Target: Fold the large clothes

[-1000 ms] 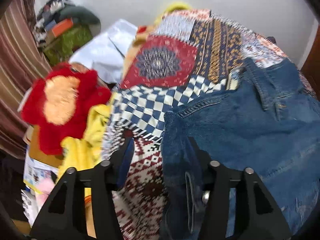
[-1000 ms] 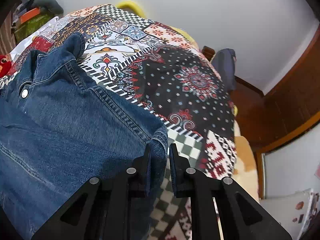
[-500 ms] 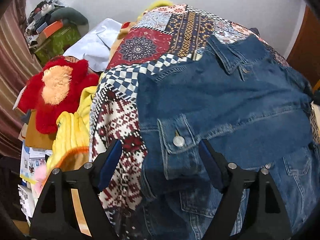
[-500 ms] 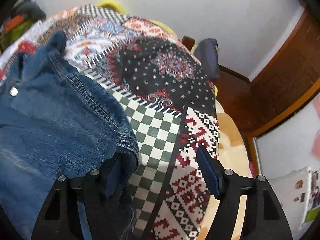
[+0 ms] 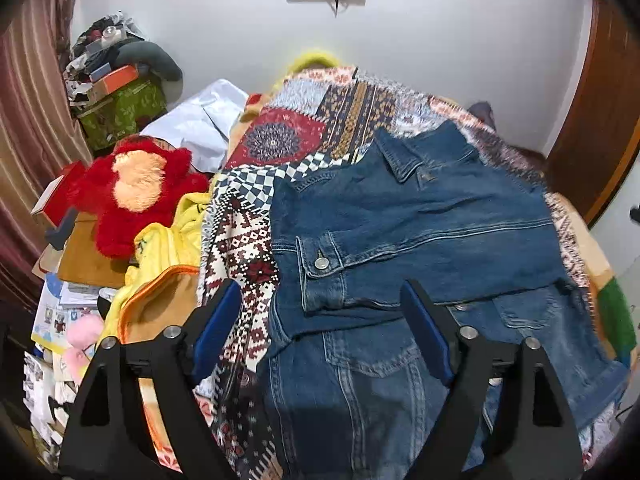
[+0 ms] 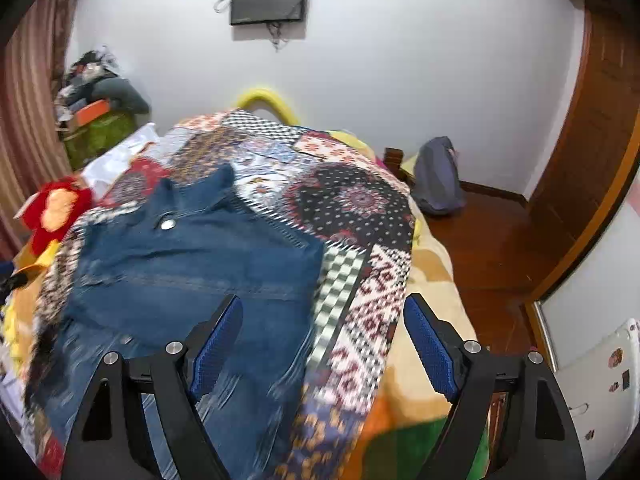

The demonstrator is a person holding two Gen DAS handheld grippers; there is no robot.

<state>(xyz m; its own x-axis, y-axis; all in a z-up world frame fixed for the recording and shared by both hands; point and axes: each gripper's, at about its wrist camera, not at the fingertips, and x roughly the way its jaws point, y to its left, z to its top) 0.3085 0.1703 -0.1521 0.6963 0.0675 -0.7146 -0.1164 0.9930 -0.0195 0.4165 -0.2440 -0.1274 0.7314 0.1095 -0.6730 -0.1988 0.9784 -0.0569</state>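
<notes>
Blue denim jacket (image 5: 420, 240), sleeves folded across, centre frame on patchwork bed quilt (image 5: 280, 140); both grippers' fingers (image 5: 426, 336) released, empty. Next fold should keep edges aligned.

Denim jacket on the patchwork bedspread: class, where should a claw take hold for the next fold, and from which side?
Probably the buttoned cuff of the sleeve lying across the denim jacket. It ends as a thick free edge facing the open left claw, so come from the left, one finger slid under it.
</notes>
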